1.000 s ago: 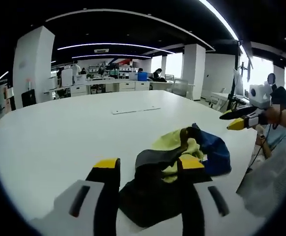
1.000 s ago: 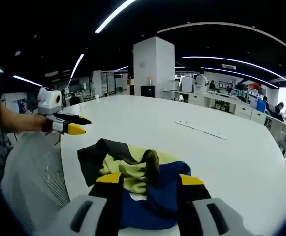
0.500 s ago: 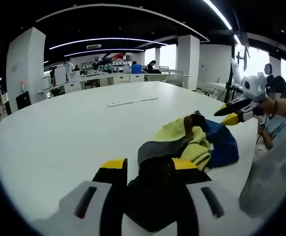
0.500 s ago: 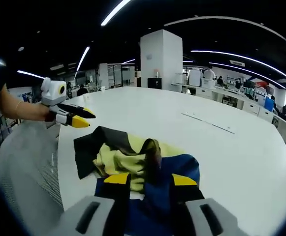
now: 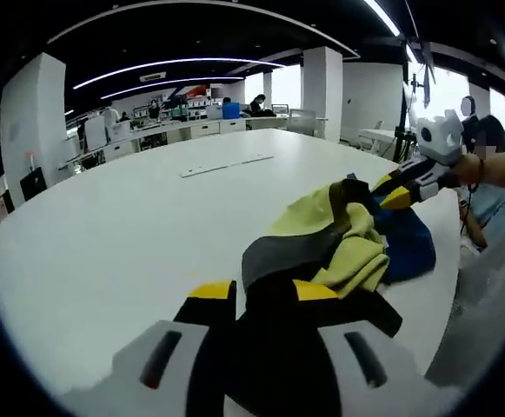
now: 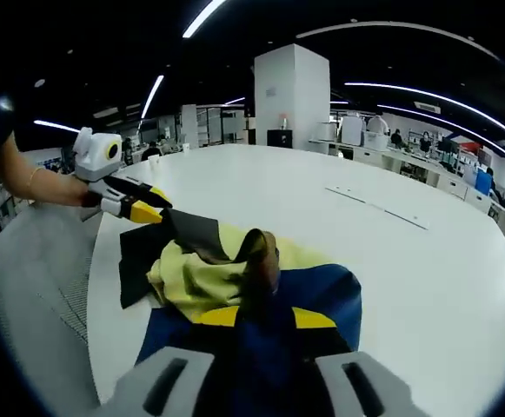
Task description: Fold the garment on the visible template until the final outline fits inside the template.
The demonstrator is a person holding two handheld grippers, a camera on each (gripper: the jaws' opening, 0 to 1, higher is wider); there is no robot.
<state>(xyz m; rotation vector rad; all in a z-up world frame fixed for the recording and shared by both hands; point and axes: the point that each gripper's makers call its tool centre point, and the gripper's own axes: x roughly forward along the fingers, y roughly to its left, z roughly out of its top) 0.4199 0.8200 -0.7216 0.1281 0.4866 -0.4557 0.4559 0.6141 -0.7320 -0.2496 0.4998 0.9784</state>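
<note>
I had a claw in each hand, both down at the crumpled garment [image 5: 330, 252] that lay bunched near the edge of the big white worktop [image 5: 104, 234]. In the left gripper view my left claw [image 5: 263, 292] sat low over the black part of the cloth, its yellow-tipped jaws apart with dark fabric lying between them; whether they pinched it I could not tell. In that view my right claw [image 5: 394, 189] came in from the right, its tips against the blue part of the heap. In the right gripper view my right claw [image 6: 263, 317] stood with its jaws spread and blue cloth bunched between them, a brown fold rising just ahead, and again I could not tell if it gripped. My left claw [image 6: 150, 208] showed there on the left, its yellow tip touching the black flap at the far edge of the pile. The garment was a loose mound of yellow, black, grey and blue. A thin pale strip [image 5: 228, 164] lay farther out on the worktop, well apart from the cloth.
</note>
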